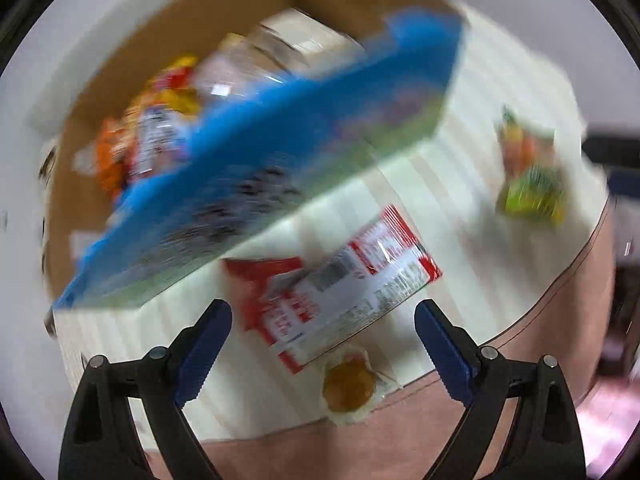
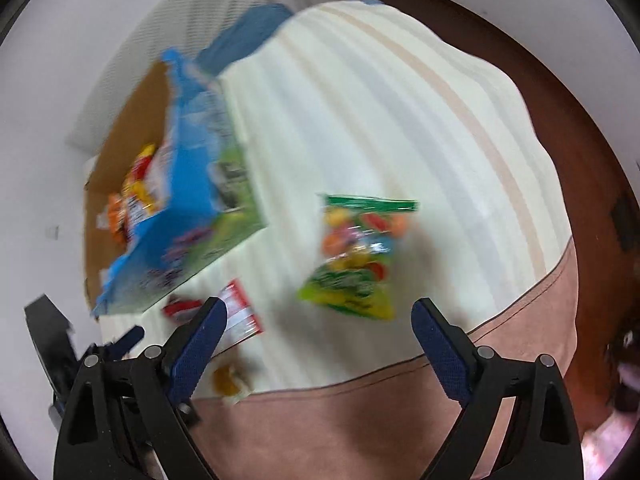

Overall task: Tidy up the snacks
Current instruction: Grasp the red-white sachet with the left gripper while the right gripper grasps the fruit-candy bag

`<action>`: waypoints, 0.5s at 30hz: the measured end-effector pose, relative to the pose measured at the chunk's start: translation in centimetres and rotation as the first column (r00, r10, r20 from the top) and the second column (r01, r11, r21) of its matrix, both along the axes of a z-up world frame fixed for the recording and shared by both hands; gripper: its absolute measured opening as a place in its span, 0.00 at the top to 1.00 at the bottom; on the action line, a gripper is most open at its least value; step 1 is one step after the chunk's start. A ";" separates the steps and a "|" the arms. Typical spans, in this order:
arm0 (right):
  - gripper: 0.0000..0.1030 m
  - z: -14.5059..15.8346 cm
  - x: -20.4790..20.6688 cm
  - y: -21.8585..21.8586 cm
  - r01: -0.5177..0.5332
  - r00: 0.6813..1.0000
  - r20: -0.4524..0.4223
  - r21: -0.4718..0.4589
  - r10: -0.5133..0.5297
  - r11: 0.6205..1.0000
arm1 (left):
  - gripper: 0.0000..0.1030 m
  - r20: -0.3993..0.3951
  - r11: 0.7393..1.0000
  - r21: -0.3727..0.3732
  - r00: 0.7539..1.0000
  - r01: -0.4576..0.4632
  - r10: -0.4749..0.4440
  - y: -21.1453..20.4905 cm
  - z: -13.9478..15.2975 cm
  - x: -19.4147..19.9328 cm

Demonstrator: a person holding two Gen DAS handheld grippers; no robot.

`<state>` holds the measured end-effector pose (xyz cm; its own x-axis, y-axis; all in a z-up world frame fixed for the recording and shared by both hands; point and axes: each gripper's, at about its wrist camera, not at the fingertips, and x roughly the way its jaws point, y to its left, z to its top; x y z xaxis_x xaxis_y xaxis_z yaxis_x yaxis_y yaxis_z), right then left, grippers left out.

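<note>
My left gripper (image 1: 322,314) and right gripper (image 2: 318,312) both gape empty. The candy bag (image 2: 358,254) lies on the striped cloth (image 2: 400,128), near the cardboard box (image 2: 124,128): light, soft, slippery film, best pinched at its sealed green top edge.

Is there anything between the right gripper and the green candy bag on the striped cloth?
Nothing visible stands in the way. The right gripper has its jaws open and empty, and the green candy bag lies alone on the striped cloth just beyond them. The blue box and the red-and-white packet lie off to its side.
</note>
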<state>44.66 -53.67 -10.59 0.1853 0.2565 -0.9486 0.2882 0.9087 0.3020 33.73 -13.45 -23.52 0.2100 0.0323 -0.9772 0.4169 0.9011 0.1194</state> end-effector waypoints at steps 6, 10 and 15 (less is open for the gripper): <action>0.07 -3.7 1.6 -1.0 0.015 0.999 -0.051 0.012 -0.014 1.000 | 0.08 -0.018 0.968 0.169 0.983 0.185 -0.185 -2.9 -3.9 1.7; 0.07 -5.7 2.6 -0.8 -0.005 0.996 -0.084 0.020 0.007 1.000 | 0.07 -0.033 0.942 0.178 0.959 0.284 -0.283 -4.2 -4.1 2.2; 0.09 -7.5 3.2 -0.4 -0.001 0.994 -0.111 0.059 0.008 0.998 | 0.09 -0.075 0.923 0.166 0.937 0.348 -0.340 -5.1 -4.8 2.0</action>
<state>47.83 -54.05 -18.10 0.0787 0.3131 -0.9465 0.3186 0.8917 0.3215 35.70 -18.54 -28.37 0.1961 0.1360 -0.9711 0.7057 0.6681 0.2361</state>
